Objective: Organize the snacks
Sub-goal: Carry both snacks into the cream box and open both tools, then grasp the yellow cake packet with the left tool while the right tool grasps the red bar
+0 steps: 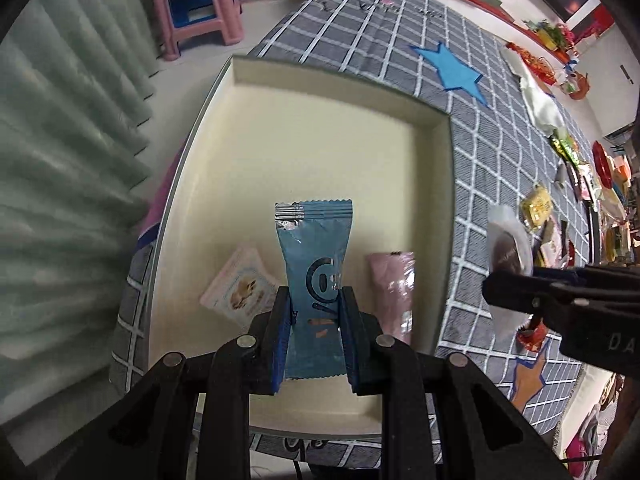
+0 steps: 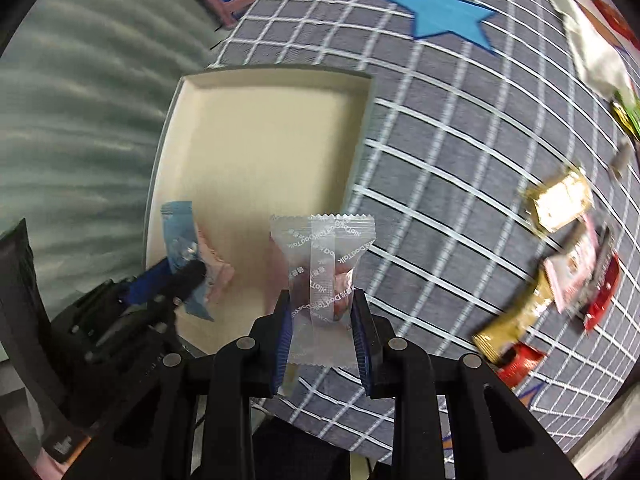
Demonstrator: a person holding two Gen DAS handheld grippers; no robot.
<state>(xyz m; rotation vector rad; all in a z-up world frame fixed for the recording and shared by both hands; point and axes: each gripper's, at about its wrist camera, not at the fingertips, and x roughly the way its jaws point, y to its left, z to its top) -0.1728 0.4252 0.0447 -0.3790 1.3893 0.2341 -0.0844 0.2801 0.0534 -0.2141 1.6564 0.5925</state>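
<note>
The blue snack packet (image 1: 316, 280), light and crinkly, hangs over the cream tray (image 1: 440, 160), pinched mid-body by the left claw (image 1: 316, 320). The right claw (image 2: 322, 320) pinches a clear packet (image 2: 322, 264) near the tray's edge; both look slippery.

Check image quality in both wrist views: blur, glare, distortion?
Left wrist: held blue packet sharp, foil seal glaring, pink packet smeared, heavy fisheye bending. Right wrist: clear packet sharp; loose snacks at right motion-blurred, dark corner vignetting.
</note>
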